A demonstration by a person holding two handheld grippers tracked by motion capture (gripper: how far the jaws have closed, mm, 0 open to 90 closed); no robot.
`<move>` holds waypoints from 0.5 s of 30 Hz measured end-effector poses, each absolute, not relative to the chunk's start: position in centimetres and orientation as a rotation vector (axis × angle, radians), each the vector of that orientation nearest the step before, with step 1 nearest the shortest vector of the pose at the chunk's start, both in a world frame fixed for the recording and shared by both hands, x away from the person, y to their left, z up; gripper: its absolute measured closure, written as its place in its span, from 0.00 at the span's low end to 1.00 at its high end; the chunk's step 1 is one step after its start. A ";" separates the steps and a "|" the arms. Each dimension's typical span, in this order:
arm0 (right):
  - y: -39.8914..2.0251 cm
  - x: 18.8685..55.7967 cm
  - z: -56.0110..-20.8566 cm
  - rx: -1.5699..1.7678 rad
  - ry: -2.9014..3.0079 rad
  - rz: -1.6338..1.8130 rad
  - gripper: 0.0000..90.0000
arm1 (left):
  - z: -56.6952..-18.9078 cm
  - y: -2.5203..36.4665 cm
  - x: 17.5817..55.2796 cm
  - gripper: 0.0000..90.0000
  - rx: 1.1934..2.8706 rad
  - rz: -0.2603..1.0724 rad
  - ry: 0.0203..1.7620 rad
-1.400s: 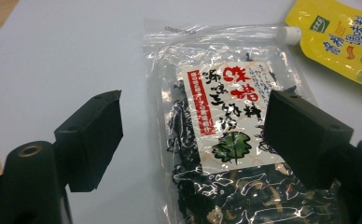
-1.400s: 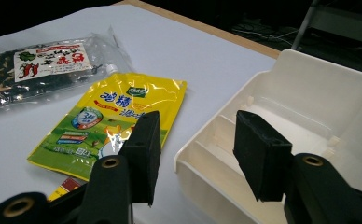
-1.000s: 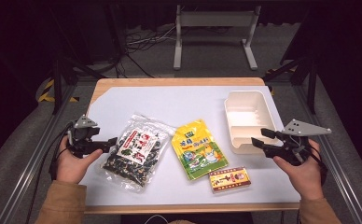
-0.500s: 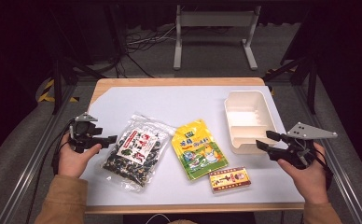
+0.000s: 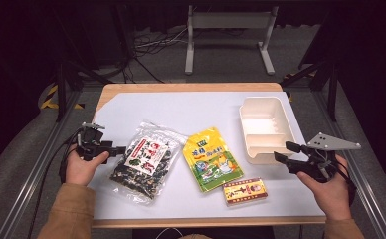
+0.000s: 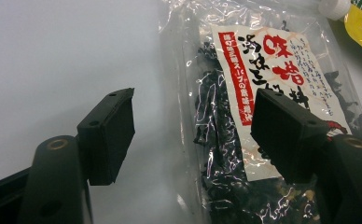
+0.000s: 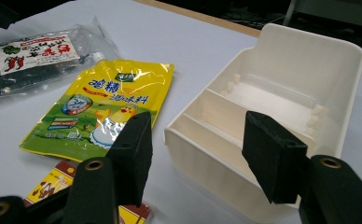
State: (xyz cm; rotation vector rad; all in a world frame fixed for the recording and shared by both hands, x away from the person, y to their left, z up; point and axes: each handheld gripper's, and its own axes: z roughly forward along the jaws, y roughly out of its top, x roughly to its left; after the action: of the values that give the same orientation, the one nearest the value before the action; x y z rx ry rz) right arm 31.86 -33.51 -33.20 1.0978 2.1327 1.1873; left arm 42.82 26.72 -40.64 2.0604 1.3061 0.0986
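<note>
Left gripper view shows your left gripper (image 6: pixel 193 130) with its jaws apart, having just been narrowing, the clear seaweed bag (image 6: pixel 268 107) lying under and between them on the white table sheet (image 6: pixel 58 56) with no pad pressing on it. One jaw stands over bare sheet just beside the bag's edge, the other over its red-and-white label. In the high view your left gripper (image 5: pixel 115 149) sits at the bag's (image 5: pixel 144 162) left edge, your hand (image 5: pixel 84 167) behind it. Your right gripper (image 7: pixel 195 154) has its jaws spread too, having just been widening, with nothing clamped; the near corner of the cream divided tray (image 7: pixel 281 93) stands beyond the gap. From above, that gripper (image 5: pixel 286 152) hovers just beside the tray's (image 5: pixel 265 152) near rim. Between bag and tray lies the yellow pouch (image 5: pixel 212 158), and near its lower end a small red-and-yellow box (image 5: pixel 244 190).
</note>
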 end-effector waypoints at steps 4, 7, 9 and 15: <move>-33.4 31.9 -33.4 1.097 2.140 1.186 0.47 | -41.2 26.4 43.1 0.34 2.070 0.069 1.308; -33.3 32.0 -33.5 1.095 2.147 1.183 0.47 | -41.6 25.9 43.3 0.34 2.080 0.050 1.309; -33.2 32.0 -33.5 1.097 2.150 1.180 0.46 | -41.7 25.7 43.4 0.34 2.087 0.046 1.311; -33.1 32.1 -33.8 1.094 2.158 1.173 0.45 | -42.5 25.0 43.9 0.34 2.109 -0.017 1.312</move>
State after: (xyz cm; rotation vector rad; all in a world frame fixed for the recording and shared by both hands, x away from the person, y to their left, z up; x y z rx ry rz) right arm 32.09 -33.12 -33.81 1.0943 2.1578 1.1733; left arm 43.93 25.03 -42.47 2.1087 1.3124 -0.0168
